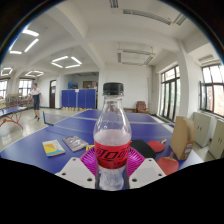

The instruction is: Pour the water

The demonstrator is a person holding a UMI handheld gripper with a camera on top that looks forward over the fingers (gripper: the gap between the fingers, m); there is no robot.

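Your tongs (111,168) are closed on the bottle (112,140): both fingers press its lower body just under the red label, with the pink pads (92,160) showing at either side of it. The bottle stands upright in your grip, raised in front of the blue tabletop (60,128), and its black cap (113,90) looks to be on.

That cap is the first thing to mind. If it is indeed screwed down, tipping the bottle will pour nothing, and one pair of tongs cannot both hold and unscrew it.

Your hold is low on a clear, smooth and probably thin-walled body. As you tilt, the liquid will shift toward the neck, and the bottle may pivot or slide between the pads. Squeeze harder and the wall may buckle, pushing liquid out in a spurt if the top is open.

No clear receiving vessel shows. A red, rounded thing (168,162) lies just beside the right finger, toward the near right corner of the tabletop, but you cannot tell whether it is a cup. Pour blind and the water lands on the tabletop, near the yellow-green packet (53,148) toward its near left edge.
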